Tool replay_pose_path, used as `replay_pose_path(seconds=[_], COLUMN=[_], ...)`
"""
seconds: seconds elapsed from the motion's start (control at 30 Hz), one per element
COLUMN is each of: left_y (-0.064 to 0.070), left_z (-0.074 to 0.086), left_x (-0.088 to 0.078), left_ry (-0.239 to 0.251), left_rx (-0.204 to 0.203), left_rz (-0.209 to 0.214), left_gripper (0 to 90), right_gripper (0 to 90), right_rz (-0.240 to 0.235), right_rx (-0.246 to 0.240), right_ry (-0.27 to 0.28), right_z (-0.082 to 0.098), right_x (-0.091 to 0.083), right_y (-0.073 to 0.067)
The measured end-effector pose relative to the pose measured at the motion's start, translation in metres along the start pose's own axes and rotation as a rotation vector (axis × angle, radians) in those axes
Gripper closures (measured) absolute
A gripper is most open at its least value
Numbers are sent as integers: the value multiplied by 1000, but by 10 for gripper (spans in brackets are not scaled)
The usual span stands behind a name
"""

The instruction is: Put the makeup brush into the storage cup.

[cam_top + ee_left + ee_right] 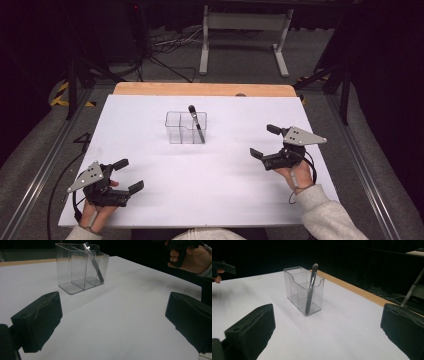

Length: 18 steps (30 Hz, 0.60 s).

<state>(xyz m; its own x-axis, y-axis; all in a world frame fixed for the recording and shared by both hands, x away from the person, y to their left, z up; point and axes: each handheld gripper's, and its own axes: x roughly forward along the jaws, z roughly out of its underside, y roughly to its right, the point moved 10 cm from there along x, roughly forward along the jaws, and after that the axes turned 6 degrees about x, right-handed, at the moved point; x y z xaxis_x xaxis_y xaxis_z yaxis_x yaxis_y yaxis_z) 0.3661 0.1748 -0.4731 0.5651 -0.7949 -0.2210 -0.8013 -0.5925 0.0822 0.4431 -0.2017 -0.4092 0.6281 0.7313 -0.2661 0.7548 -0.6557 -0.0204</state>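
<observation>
A clear plastic organizer (185, 128) with several compartments stands upright near the middle of the white table (150, 120). A dark-handled brush (196, 122) leans inside its right compartment, head up. The organizer (81, 267) with the brush (95, 265) lies ahead of my left gripper's jaws. My left gripper (125, 176) rests open at the near left of the table, holding nothing. My right gripper (265, 142) sits open at the right, also holding nothing. From the right gripper view the organizer (304, 290) and brush (310, 290) stand a little way ahead.
A wooden strip (200, 89) runs along the table's far edge. Beyond it stand a white metal frame (245, 35) and cables on the floor. The other hand (192, 257) appears at the top right of the left gripper view.
</observation>
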Motion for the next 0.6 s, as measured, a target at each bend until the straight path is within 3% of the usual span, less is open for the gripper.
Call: replay_pose_path(seconds=[0.6], left_y=[5], left_z=[-1], left_x=[1], left_ry=[9], left_rx=[30], left_rz=[42], left_gripper=[6], right_gripper=[0], right_rz=[5], right_rx=[-4], right_ry=[8], right_z=[34], right_x=[-12], right_y=[-4])
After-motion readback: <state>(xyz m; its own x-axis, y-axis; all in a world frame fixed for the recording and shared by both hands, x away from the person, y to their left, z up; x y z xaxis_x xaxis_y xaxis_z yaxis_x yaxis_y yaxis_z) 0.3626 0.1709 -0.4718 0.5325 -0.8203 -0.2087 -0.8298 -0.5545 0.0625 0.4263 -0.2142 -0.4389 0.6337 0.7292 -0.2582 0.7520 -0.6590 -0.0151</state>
